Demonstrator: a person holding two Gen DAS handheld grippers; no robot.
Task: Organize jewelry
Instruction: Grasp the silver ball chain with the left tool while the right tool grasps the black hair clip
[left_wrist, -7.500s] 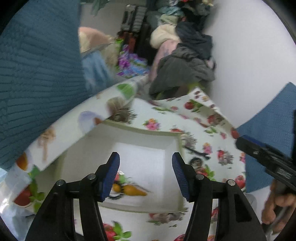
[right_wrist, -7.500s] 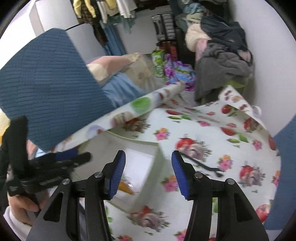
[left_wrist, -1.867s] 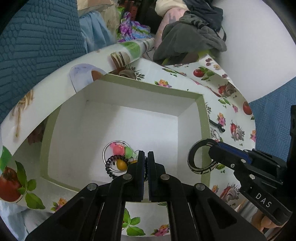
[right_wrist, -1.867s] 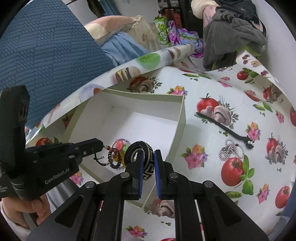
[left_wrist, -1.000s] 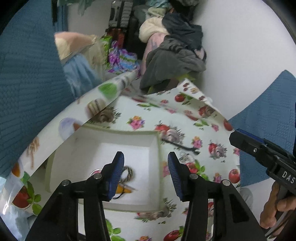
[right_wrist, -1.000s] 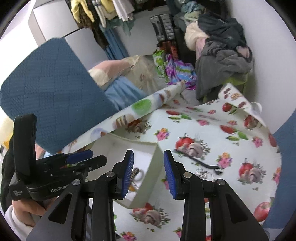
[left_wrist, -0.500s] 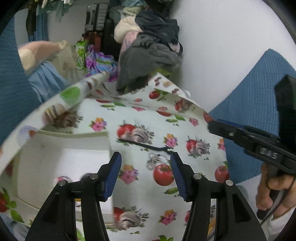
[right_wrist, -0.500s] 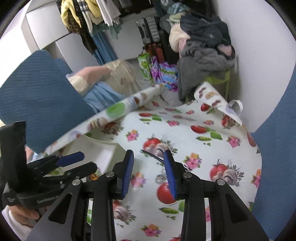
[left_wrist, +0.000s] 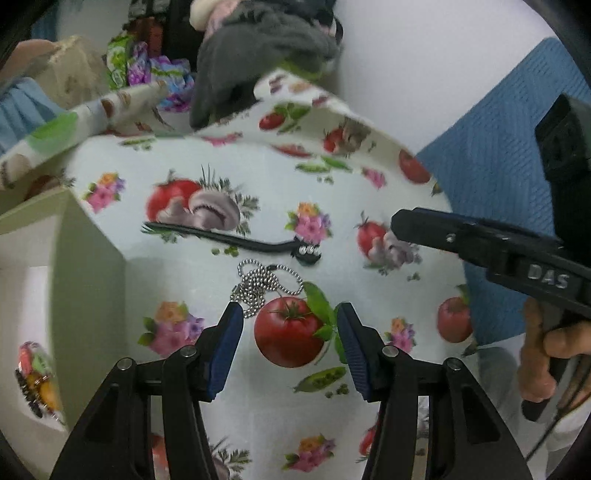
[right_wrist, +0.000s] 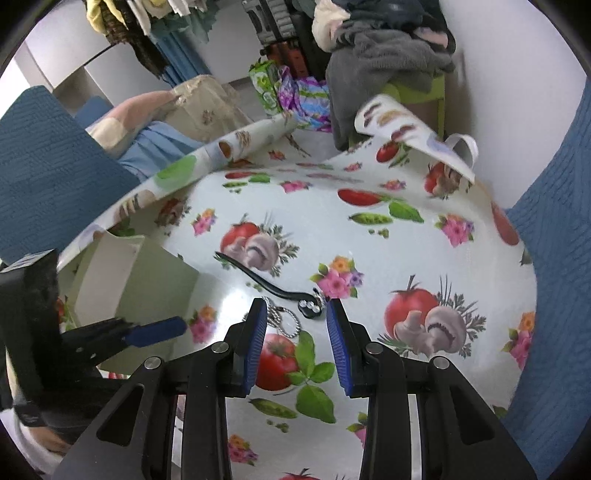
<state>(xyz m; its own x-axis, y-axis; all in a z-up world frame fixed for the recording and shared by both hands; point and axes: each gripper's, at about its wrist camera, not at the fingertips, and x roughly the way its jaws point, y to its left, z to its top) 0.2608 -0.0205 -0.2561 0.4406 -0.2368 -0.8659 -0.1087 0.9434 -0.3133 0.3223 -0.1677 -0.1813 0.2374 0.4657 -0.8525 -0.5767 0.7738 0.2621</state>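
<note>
A silver ball-chain necklace (left_wrist: 264, 282) lies bunched on the patterned tablecloth, just ahead of my open, empty left gripper (left_wrist: 288, 325). A long black hair clip with small stones (left_wrist: 236, 240) lies just beyond it. In the right wrist view the chain (right_wrist: 282, 317) and the clip (right_wrist: 275, 290) sit right in front of my open, empty right gripper (right_wrist: 293, 317). The white box (left_wrist: 66, 258) stands at the left, with a bracelet and colourful jewelry (left_wrist: 35, 380) inside. The right gripper also shows in the left wrist view (left_wrist: 417, 229).
The tablecloth (right_wrist: 388, 258) with tomatoes and mushrooms curls up at its far edge. Blue chair backs (right_wrist: 48, 177) stand left and right. A pile of clothes (right_wrist: 384, 55) and bags lie beyond the table. A white wall is at the right.
Both grippers have let go of their pieces into the box, opened, and swung right and down toward the chain and clip on the cloth.
</note>
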